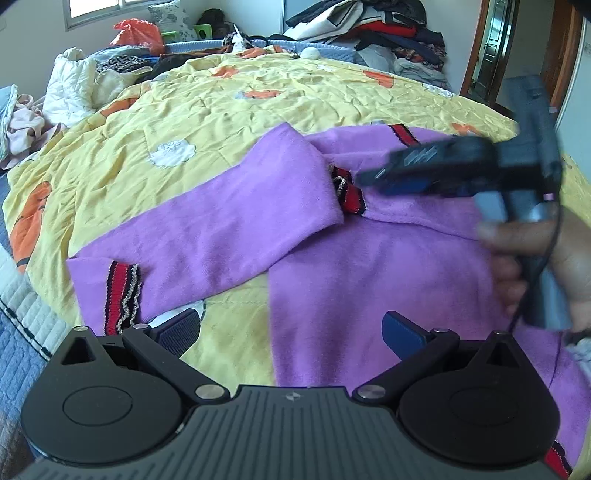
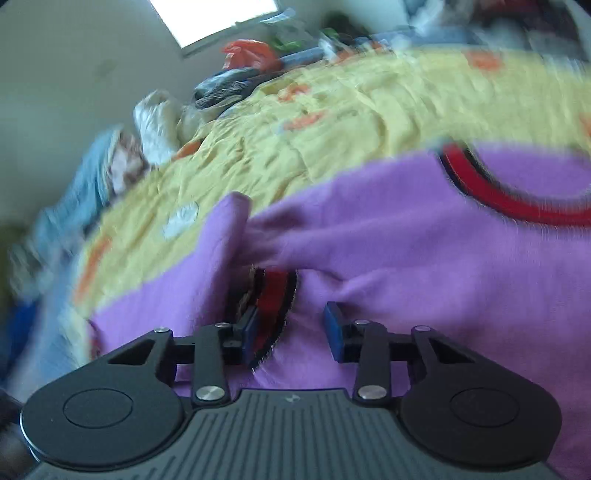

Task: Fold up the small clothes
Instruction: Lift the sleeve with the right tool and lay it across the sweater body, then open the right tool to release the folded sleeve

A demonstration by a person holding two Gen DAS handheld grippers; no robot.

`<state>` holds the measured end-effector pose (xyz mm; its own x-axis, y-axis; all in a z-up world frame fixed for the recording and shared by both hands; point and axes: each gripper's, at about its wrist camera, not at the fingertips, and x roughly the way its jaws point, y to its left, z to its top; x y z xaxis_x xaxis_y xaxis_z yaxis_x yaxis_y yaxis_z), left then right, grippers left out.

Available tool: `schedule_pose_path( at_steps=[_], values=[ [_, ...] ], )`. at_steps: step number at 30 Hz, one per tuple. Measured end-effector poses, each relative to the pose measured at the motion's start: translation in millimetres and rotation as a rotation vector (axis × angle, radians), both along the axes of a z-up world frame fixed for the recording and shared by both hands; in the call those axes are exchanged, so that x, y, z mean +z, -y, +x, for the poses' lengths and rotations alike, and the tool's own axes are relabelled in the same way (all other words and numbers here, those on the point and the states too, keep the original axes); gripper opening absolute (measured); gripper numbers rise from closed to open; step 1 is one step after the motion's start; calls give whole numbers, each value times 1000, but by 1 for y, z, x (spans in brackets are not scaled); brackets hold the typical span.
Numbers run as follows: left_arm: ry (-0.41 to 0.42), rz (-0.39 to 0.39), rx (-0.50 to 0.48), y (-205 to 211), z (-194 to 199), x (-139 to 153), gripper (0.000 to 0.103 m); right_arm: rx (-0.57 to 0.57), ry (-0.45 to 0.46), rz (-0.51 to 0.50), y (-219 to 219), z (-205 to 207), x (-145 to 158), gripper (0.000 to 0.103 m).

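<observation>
Window daylight (image 1: 99, 11); right view motion-blurred.

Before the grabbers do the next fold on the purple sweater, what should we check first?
1. Left gripper open and empty: ok, its jaws stand wide over the sweater and blanket.
2. Right gripper open: ok, jaws apart with a red striped cuff lying between them, not pinched.
3. Sweater lies flat: not ok, one sleeve is folded across and the cloth bunches near the cuff.
4. Other cuff in reach of the left gripper: ok, probably; it lies just ahead on its left.
5. Collar is neat: cannot tell, the right view is blurred.
</observation>
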<state>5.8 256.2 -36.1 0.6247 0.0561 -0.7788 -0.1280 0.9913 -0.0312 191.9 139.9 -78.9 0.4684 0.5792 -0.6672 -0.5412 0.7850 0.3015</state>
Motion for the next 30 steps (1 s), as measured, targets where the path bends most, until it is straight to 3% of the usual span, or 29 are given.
schedule_pose_path(
  at_steps=[2,5,7,9,10,12,13,14,16,19,23,27,30],
  values=[
    [-11,2,4,-2,-1,-1,103,16,102,-159,-23,-4,5,35],
    [-9,2,9,-6,-3,0,103,19,132,-124,-21,-10,19,35],
    [-14,-3,15,-10,-4,2,103,-29,233,-253,-21,-20,19,35],
    [0,5,21,-14,-4,4,103,-10,213,-336,-26,-18,2,37],
    [13,13,28,-17,-5,4,103,8,258,-337,-27,-23,-1,36],
    [12,23,54,-27,-3,1,103,-5,225,-328,-25,-20,3,39],
    [4,23,68,-35,-1,0,103,-27,176,-285,-20,-18,7,51],
    [9,19,94,-45,-1,-2,103,-40,150,-237,-12,-20,10,81],
    [26,20,166,-71,-3,-4,103,-64,136,-151,1,-33,18,103],
    [37,19,258,-110,-5,-8,103,-141,199,-37,20,-69,26,103],
    [127,21,315,-140,-11,-3,101,-118,232,-132,24,-100,26,103],
    [165,-66,281,-138,-6,1,88,-125,307,-140,36,-122,29,103],
    [166,-9,250,-116,5,-4,88,-154,333,-133,45,-132,34,103]
  ],
)
